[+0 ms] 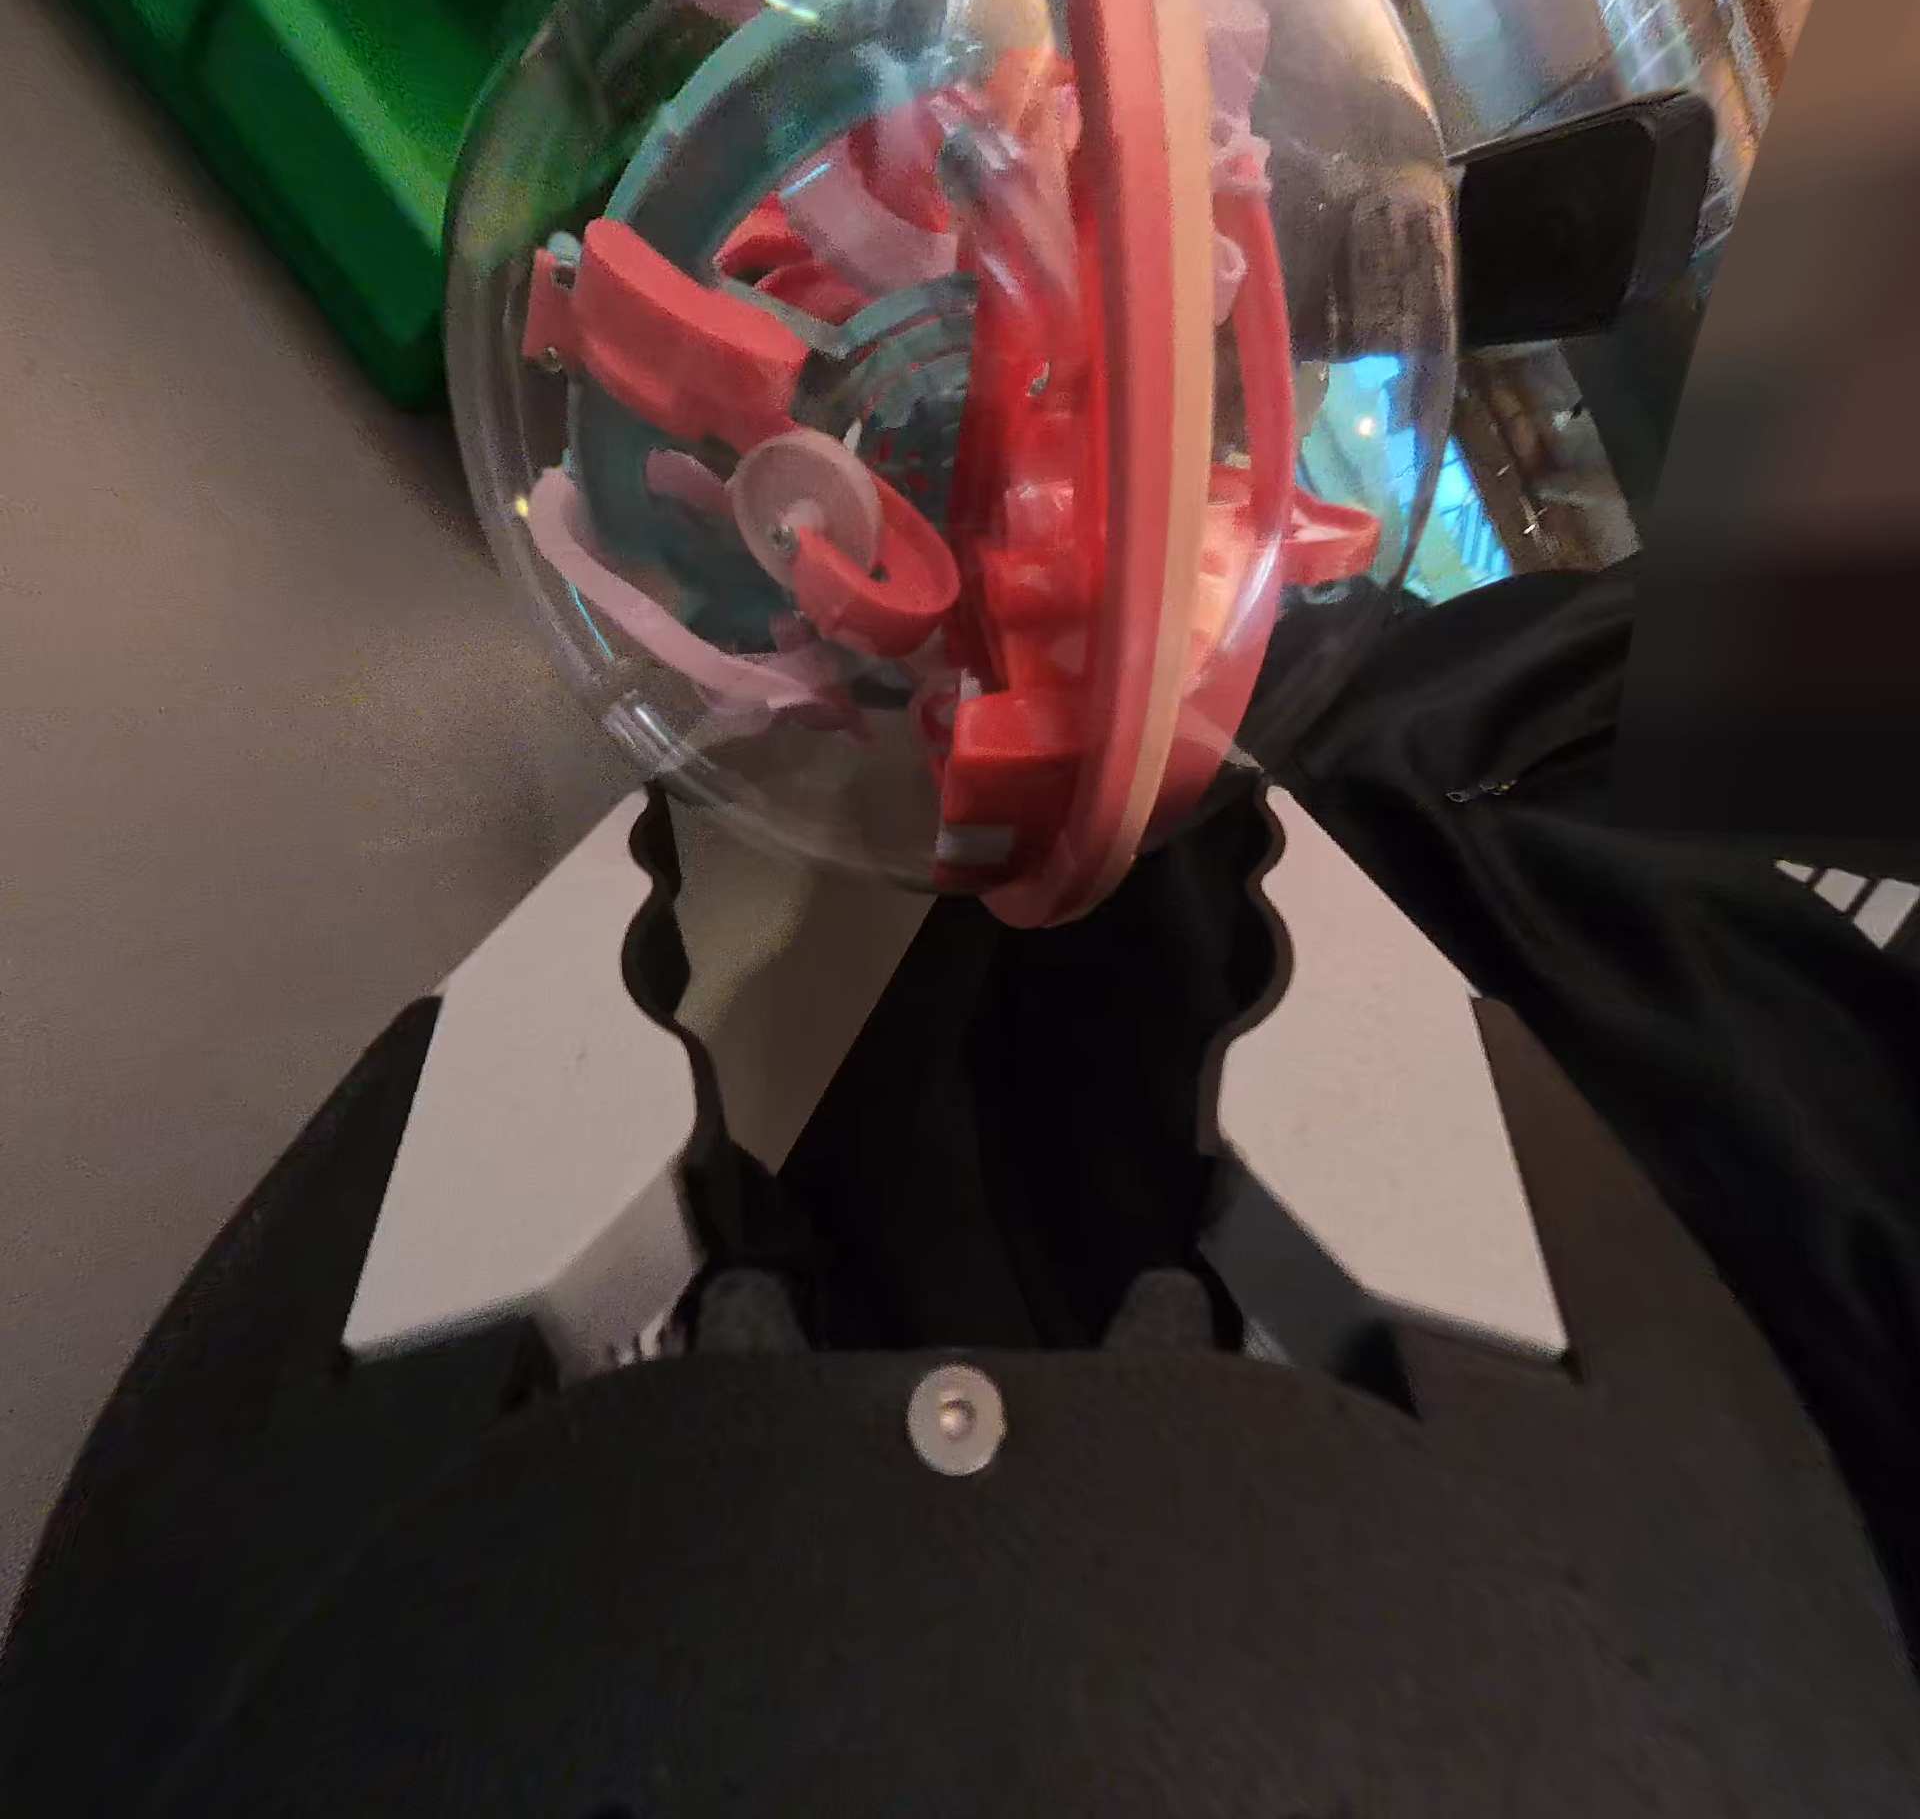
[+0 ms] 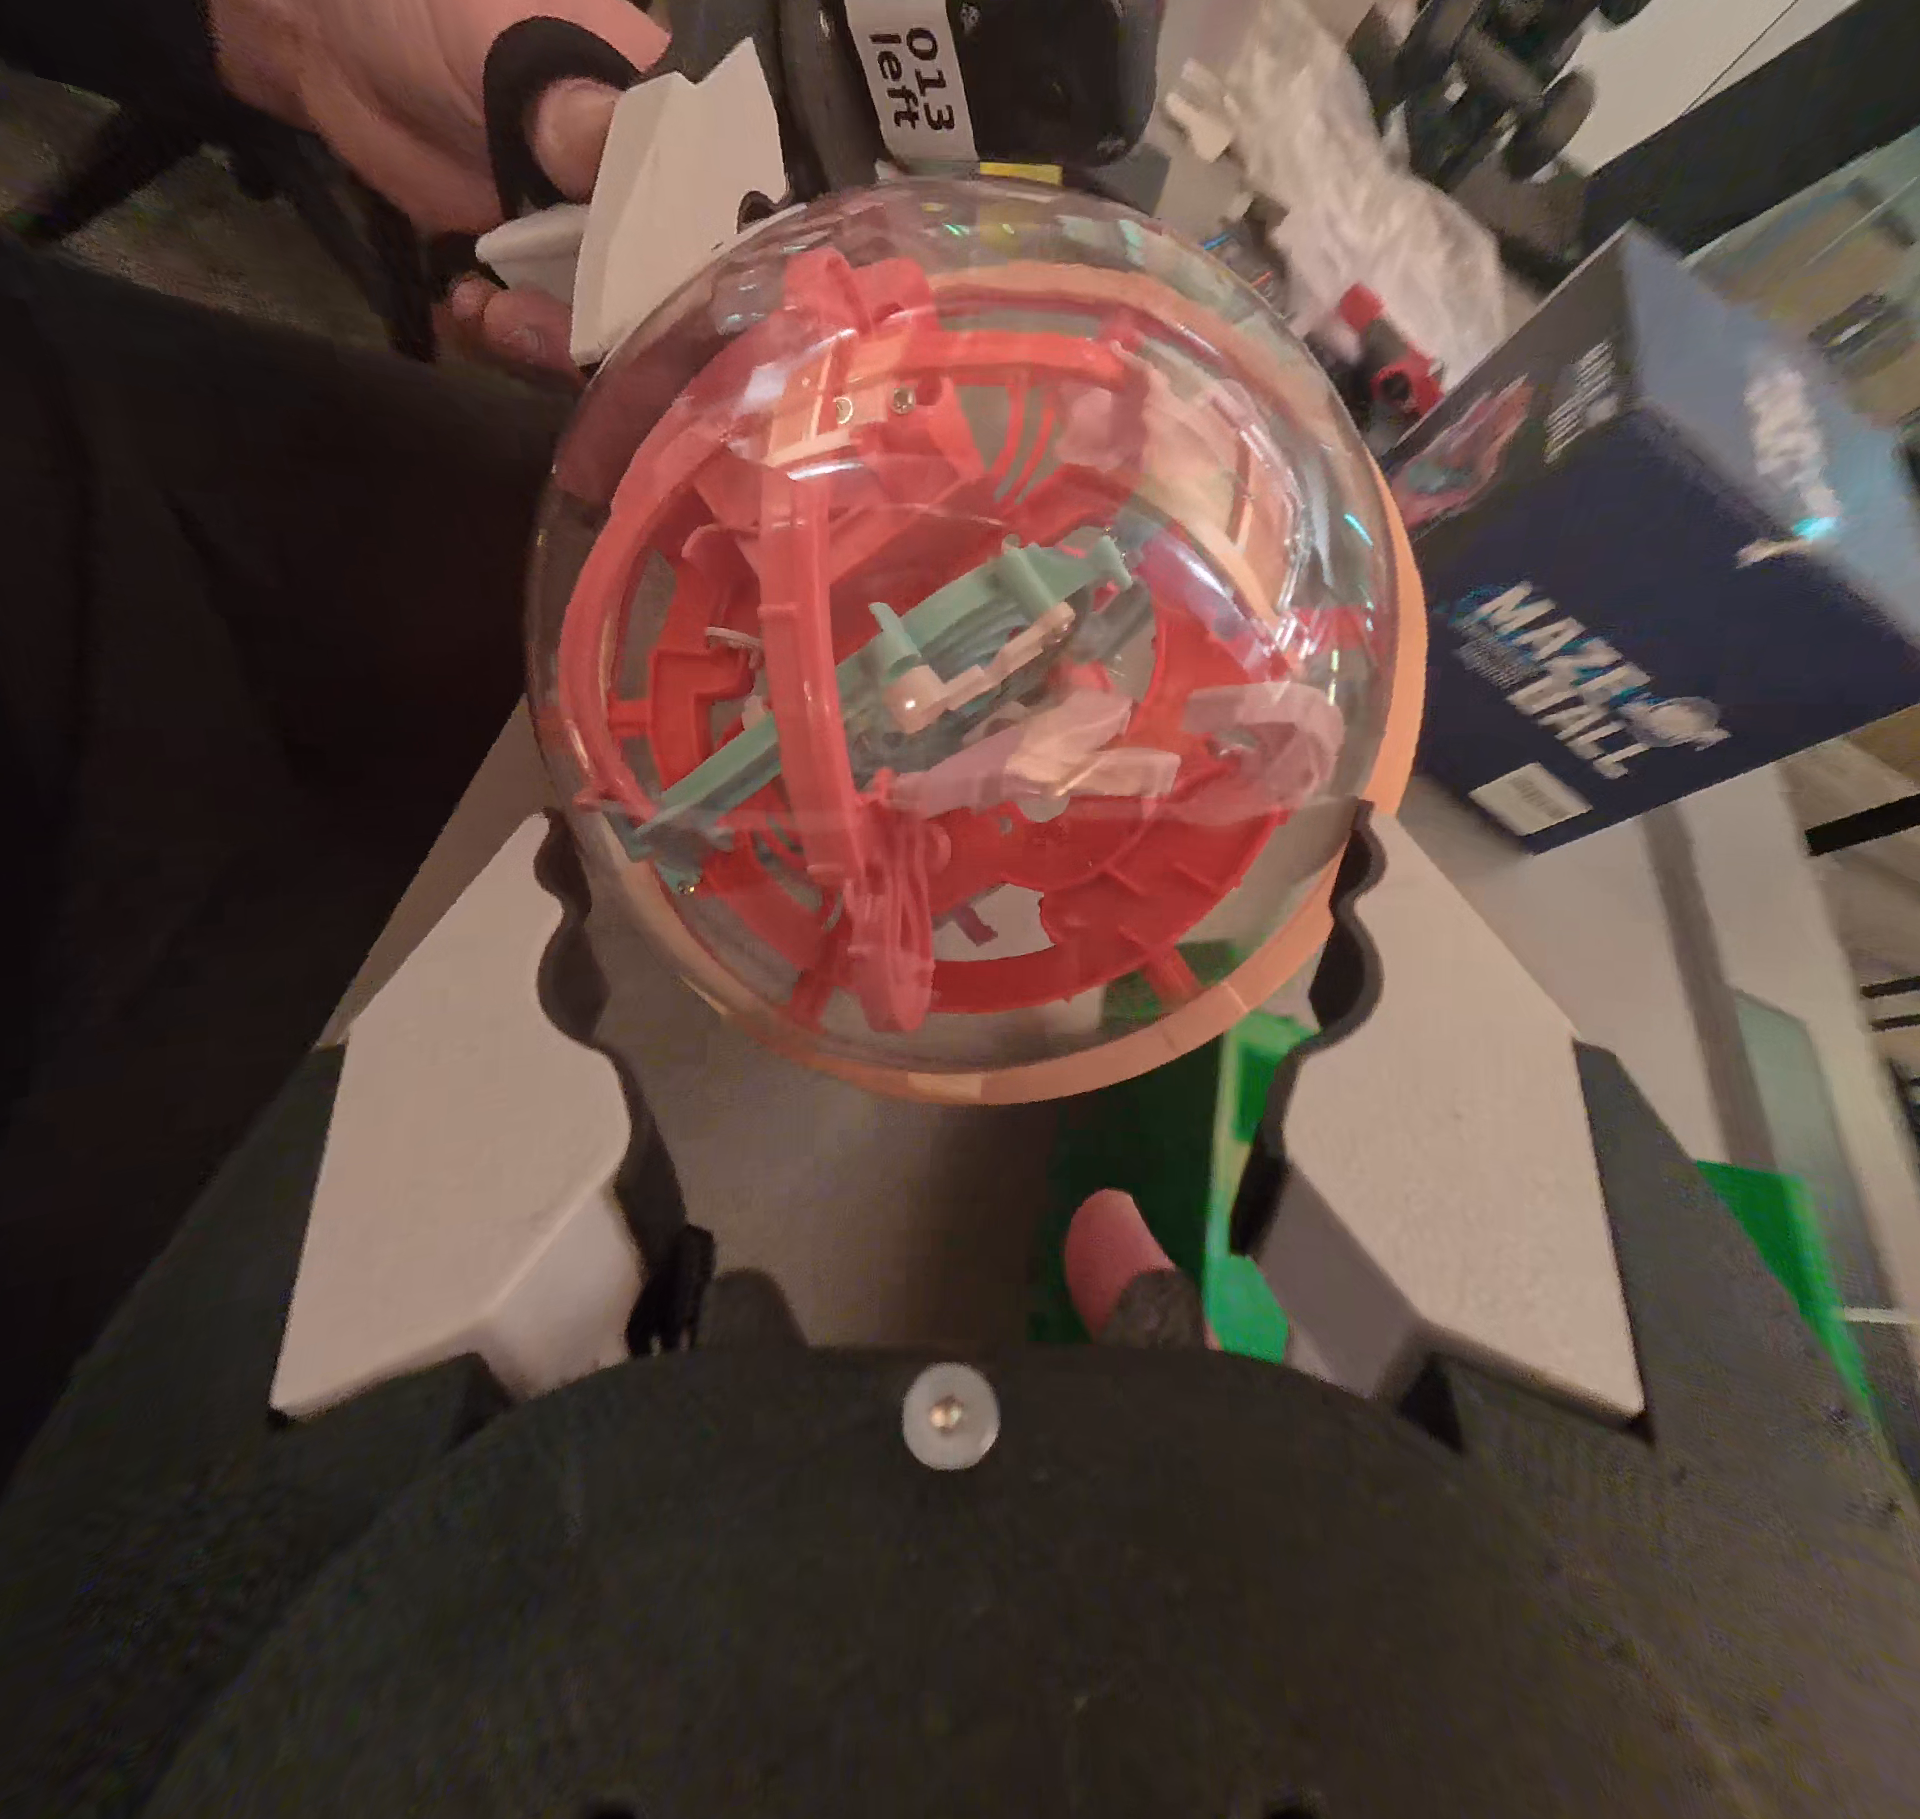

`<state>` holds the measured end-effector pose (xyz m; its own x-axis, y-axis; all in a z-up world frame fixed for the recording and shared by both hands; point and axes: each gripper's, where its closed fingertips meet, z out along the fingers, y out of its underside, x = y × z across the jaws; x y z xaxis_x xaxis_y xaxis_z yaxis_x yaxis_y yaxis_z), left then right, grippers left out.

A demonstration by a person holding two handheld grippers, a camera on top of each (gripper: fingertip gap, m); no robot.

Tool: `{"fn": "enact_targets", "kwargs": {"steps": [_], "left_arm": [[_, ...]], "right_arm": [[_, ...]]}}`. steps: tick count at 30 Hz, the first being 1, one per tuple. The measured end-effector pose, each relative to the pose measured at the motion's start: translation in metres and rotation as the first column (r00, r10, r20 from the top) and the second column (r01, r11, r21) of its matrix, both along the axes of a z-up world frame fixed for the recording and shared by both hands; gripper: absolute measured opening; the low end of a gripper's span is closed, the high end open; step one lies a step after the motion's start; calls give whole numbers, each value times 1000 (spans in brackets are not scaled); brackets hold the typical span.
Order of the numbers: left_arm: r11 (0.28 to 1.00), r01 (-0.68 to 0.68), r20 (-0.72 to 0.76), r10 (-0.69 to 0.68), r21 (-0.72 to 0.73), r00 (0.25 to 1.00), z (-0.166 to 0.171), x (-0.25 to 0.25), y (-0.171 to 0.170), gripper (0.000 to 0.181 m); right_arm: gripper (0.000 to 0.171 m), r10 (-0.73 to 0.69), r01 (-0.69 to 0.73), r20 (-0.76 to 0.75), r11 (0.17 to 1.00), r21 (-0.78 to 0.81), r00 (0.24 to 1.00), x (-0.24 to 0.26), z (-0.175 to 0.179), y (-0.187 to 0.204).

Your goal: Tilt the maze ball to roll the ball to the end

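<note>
The maze ball (image 1: 935, 398) is a clear sphere with red, teal and pink tracks inside and a peach-red rim around its middle. It is held up in the air between both grippers. My left gripper (image 1: 956, 808) has its fingertips against the ball's near lower side. In the right wrist view the maze ball (image 2: 966, 647) fills the centre, and my right gripper (image 2: 961, 829) clasps it at both sides. The left gripper (image 2: 935, 34) shows behind the ball, opposite mine. I cannot pick out the small ball inside; the picture is blurred.
A green bin (image 1: 312, 107) sits on the table at upper left and also shows under the ball (image 2: 1247, 1198). A dark blue box (image 2: 1662, 574) stands to the right. A person's hand (image 2: 416, 55) and black sleeve (image 2: 208, 730) are at left. Dumbbells (image 2: 1507, 34) lie far back.
</note>
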<state>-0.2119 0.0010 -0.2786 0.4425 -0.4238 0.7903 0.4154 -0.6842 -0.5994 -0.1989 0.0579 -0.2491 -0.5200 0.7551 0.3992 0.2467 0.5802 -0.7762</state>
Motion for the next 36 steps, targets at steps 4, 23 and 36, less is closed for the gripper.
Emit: {"fn": "enact_targets", "kwargs": {"steps": [4, 23, 36], "left_arm": [[995, -7, -91, 16, 97, 996, 46, -9, 4, 105], [801, 193, -595, 234, 566, 769, 317, 62, -23, 107], [667, 292, -667, 416, 686, 618, 417, 123, -51, 109]], "right_arm": [[139, 12, -5, -139, 999, 54, 990, -5, 51, 0], [139, 198, 162, -690, 893, 420, 696, 92, 325, -52], [138, 265, 268, -794, 843, 466, 547, 156, 417, -85]]}}
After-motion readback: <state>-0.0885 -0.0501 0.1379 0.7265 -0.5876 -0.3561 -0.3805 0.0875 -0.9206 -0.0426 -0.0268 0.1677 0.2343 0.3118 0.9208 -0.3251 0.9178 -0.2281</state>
